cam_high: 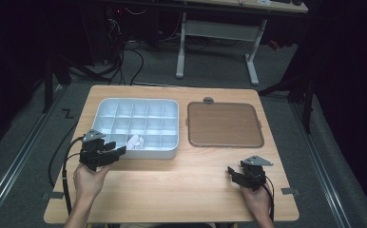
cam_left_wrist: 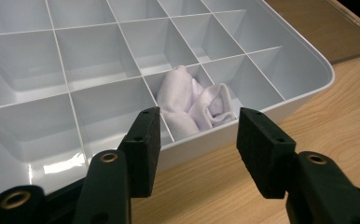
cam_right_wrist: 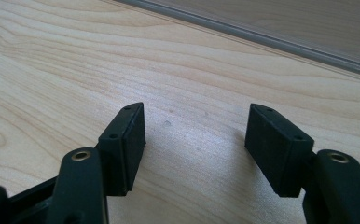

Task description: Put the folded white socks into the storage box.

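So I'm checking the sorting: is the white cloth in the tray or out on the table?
In. The white cloth lies bunched inside one front-row compartment of the tray.

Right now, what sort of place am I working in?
Probably a lab or recording workroom, not a home: a wooden table on grey carpet under a dark surround, cables trailing across the floor behind it, and a white-legged desk beyond. On the table stand a tray and its lid.
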